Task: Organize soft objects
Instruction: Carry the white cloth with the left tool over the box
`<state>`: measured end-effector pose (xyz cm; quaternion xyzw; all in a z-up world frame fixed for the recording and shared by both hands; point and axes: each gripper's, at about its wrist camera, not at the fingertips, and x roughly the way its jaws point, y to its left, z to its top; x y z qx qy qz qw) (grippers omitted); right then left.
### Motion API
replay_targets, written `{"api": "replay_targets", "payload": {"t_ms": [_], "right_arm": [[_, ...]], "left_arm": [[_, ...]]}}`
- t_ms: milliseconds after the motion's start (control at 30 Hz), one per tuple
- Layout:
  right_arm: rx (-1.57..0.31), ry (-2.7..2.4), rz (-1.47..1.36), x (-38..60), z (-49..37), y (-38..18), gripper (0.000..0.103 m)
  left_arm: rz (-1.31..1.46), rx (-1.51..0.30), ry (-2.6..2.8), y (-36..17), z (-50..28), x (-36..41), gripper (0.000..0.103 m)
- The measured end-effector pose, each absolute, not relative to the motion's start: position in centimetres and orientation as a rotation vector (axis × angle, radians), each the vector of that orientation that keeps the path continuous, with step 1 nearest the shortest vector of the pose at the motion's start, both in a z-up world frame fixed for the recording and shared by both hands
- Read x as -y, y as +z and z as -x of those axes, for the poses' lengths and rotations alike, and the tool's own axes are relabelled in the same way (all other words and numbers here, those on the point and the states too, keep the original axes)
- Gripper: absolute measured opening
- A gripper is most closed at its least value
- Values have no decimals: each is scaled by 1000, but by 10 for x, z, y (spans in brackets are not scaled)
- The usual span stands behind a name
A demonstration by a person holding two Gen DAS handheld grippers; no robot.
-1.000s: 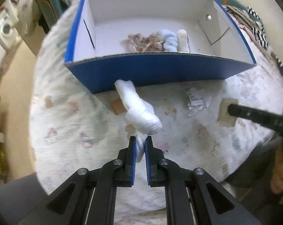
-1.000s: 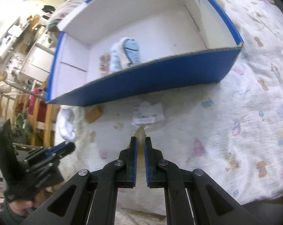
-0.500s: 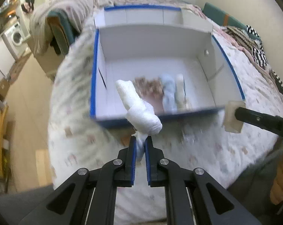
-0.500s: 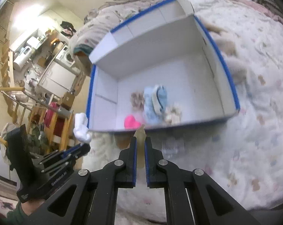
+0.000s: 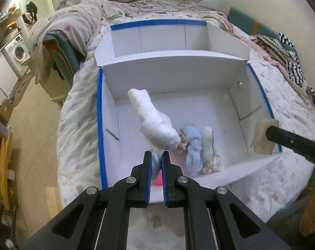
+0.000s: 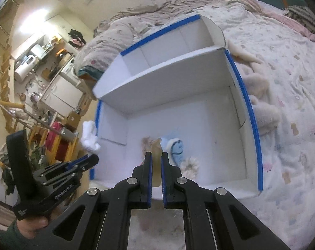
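White sock (image 5: 152, 123), rolled and fluffy, hangs from the left gripper (image 5: 156, 162), whose fingers are clenched on its thin lower end; the bulk of the sock stands up and away from the tips, over the near part of the box (image 5: 199, 81). The right gripper (image 6: 156, 162) is clamped on a small beige cloth (image 6: 156, 148), a flat pale piece that sticks out past the fingertips; in the left view it shows at the right edge of the box (image 5: 263, 135).

The box is white cardboard with blue tape along its rims, open at the top, and lies on the bed (image 5: 78, 129). On its floor, near the front wall, soft things lie side by side: a brownish fuzzy piece (image 5: 182, 141), a light blue sock (image 5: 191, 145) and a cream sock (image 5: 208, 145). A pink thing (image 5: 158, 180) shows just behind the left fingers, mostly hidden. Behind the main compartment a folded-back flap forms a second shallow section (image 5: 161, 39), which looks bare.

The bed has a pale printed quilt. A crumpled blanket (image 5: 78, 20) lies at its far end, and a cream plush throw (image 6: 259, 87) lies against the right outer wall of the box. To the left, past the bed, a washing machine (image 5: 16, 50) stands on the floor.
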<state>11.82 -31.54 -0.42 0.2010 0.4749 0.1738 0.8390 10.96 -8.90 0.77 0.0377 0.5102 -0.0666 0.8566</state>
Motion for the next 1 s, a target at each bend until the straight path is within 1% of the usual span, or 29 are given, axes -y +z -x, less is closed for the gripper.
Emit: {"api": "replay_targets", "payload": {"t_ms": [133,267,333,467,600,800,1000], "right_arm": [[-1053,353,-455,317,-127,-30,9],[-1082,347,-419,312,-130,-46,9],[-1090,337,-382,308,-131,-52,9],[-1094,307,-310,304,-132,-60,9],[-1106,304,-310,305,-134,-65,9],[-1116,306,-293,302,-134,-67,10],[-1128,299,-302,302,-134,-69,10]], "left_arm": [[-86,-1047,-112,-13,-117,90,8],[-32,-1116,-111,-36,-124,90,8],[-48,-1117,-111,-41,-125,94,8],[-72,-1088,-127,-42,-125,104,8],[-89,-1054,-134,-42,-124,109,8],[-55,-1073,-134,-48,-125,104,9],[-84,-1078,-132,-50,-123,106,9]]}}
